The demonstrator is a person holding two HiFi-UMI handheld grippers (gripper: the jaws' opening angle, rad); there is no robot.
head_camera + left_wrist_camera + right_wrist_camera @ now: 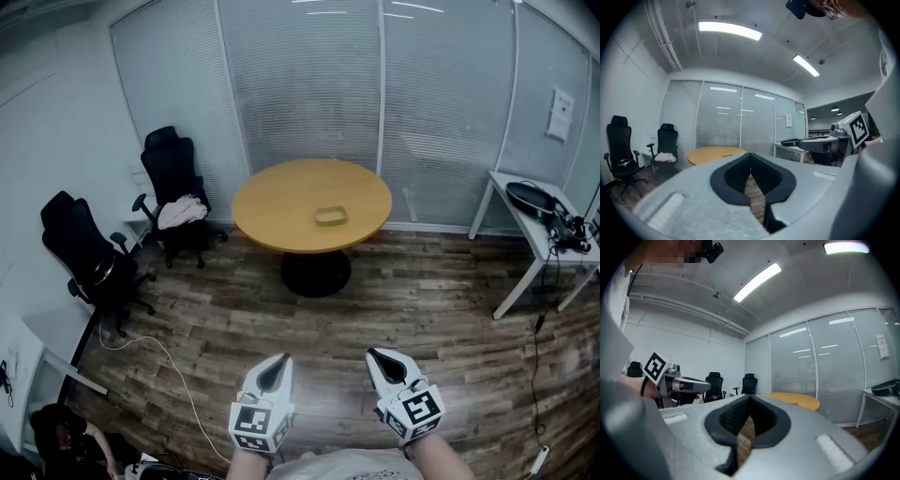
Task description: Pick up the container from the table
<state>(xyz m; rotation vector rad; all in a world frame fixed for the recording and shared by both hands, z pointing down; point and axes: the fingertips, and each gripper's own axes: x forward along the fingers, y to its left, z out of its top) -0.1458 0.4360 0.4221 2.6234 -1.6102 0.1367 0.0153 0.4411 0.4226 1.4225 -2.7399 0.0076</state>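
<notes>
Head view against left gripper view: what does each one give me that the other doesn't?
Head view only: the container lying on the round table, far ahead of both grippers. Left gripper view only: the ceiling lights, and the left gripper with its jaws seen close, together, nothing between them. Both: the round table, the two black chairs and the right gripper.

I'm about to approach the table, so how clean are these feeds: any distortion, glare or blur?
Head view: dim, evenly lit, edges bowed; the container shows small but distinct on the round table. Left gripper view: heavy fisheye, black corners, ceiling light blown out. Right gripper view: much the same.
</notes>
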